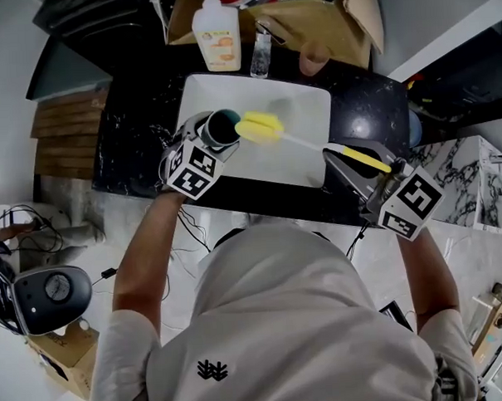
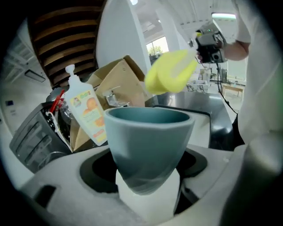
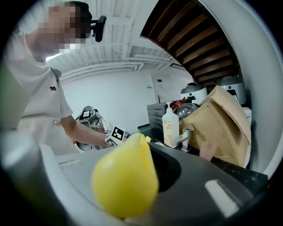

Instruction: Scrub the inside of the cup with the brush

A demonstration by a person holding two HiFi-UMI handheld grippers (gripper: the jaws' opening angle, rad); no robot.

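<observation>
So, left claw (image 1: 205,139) clamps the cup (image 2: 148,141), right claw (image 1: 370,169) clamps the brush (image 1: 260,127); its yellow head hovers by the rim, and likely needs steering inside next

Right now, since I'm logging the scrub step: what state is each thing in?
cup: clamped, tilted, mouth towards the brush, brush not in it.
brush: held by its handle, yellow sponge head outside the cup, near its mouth.
left gripper: shut on the cup.
right gripper: shut on the brush handle.
soap bottle: upright behind the sink, pump on.
sink: no water showing.
</observation>
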